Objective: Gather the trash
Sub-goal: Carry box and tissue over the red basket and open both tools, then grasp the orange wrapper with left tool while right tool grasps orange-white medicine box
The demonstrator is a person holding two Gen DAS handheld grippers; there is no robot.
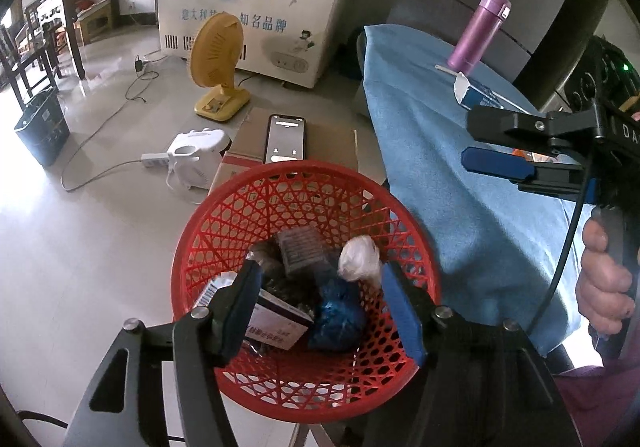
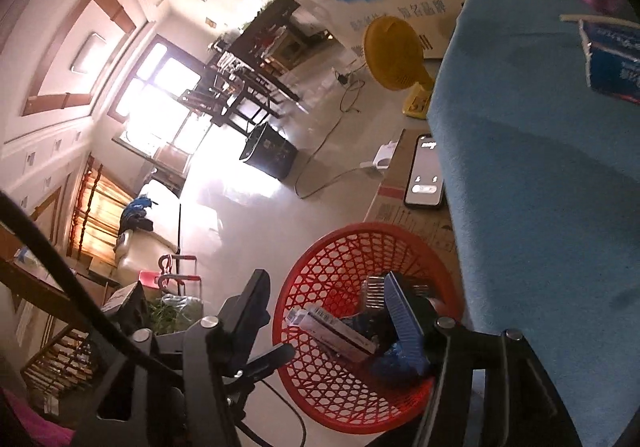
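Both tongs, left gripper (image 1: 320, 311) and right gripper (image 2: 328, 307), are hovering spread and gripping nothing over the red basket (image 1: 224, 215) holding a box (image 1: 276, 327) and wrappers.

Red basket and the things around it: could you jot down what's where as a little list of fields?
basket: red mesh basket on the floor beside the blue-covered table
in basket: white crumpled wad, blue crumpled wrapper, printed box, grey pack
on table: purple flask, small blue carton
left gripper: fingers apart above the basket, holding nothing
right gripper: fingers apart, empty
behind basket: phone on a cardboard box
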